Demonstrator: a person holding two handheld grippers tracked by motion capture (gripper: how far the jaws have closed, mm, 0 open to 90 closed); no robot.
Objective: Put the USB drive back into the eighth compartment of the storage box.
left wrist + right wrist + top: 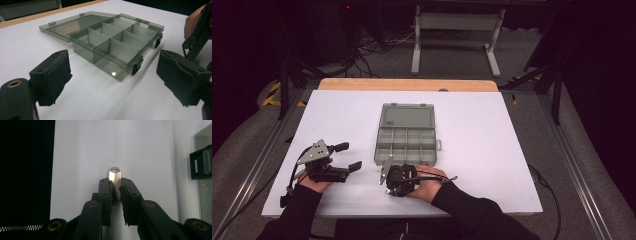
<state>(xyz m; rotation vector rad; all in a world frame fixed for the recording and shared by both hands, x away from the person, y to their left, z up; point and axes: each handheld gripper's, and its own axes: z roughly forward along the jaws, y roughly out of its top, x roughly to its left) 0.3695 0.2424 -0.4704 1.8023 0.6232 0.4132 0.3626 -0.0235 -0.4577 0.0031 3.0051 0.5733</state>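
**Metal piece gripped beside the open organizer**

The right gripper (115, 187) is clamped on a small metal piece (115, 175), just beside the open compartment box (406, 135). The left gripper (343, 156) rests with jaws spread, empty. Best, I judge: lift clear of the box's front wall, then lower squarely into one compartment.

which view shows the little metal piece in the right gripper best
The right gripper view: the metal piece sits centred and close, pinched between the right gripper jaws. The high view shows it as a small sliver; the left gripper view doesn't help.
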